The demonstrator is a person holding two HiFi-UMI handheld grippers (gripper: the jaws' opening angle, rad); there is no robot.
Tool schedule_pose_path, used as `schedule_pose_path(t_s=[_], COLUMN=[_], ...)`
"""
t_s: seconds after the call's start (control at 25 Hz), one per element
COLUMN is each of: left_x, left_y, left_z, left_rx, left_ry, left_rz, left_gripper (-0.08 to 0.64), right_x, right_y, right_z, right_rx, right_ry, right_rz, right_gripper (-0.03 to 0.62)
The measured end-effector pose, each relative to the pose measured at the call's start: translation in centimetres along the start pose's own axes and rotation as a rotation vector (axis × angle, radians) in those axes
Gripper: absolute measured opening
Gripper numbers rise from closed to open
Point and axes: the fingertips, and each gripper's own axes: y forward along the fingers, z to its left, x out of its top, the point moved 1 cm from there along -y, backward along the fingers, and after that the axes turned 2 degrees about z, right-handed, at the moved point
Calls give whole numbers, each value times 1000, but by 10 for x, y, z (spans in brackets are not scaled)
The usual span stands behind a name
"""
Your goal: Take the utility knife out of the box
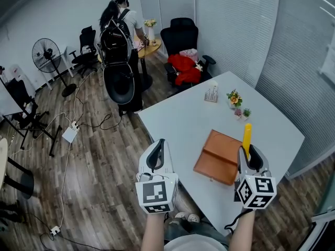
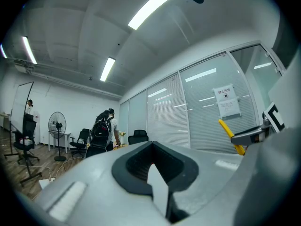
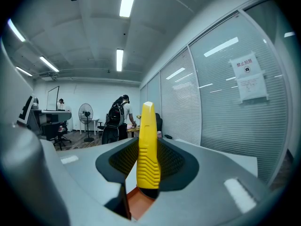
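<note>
A yellow utility knife (image 1: 246,135) stands upright in my right gripper (image 1: 250,158), which is shut on its ribbed handle (image 3: 148,149) and held above the table. Just left of it, the flat brown box (image 1: 219,157) lies on the white table (image 1: 178,119); a strip of the box (image 3: 140,205) shows below the jaws in the right gripper view. My left gripper (image 1: 157,158) hangs off the table's near-left edge, over the wooden floor, its jaws together with nothing between them (image 2: 153,166). The left gripper view also catches the knife (image 2: 230,134) at its right.
Small potted plants (image 1: 235,99) and a little stand (image 1: 211,94) sit at the table's far side. Beyond are a black armchair with red cloth (image 1: 183,69), a person with a backpack (image 1: 119,35), a fan (image 1: 48,54) and floor cables (image 1: 70,132).
</note>
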Motion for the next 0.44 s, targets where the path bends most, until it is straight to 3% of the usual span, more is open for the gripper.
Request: schedule_pose_path(t_s=[0.44], left_x=[-2], left_y=[0], left_z=[-3], left_rx=[-6], left_ry=[9], left_rz=[0], left_gripper=[0], right_x=[-1], right_y=[2], right_z=[0], right_rx=[10], right_ry=[1], right_rz=[2], right_gripper=[153])
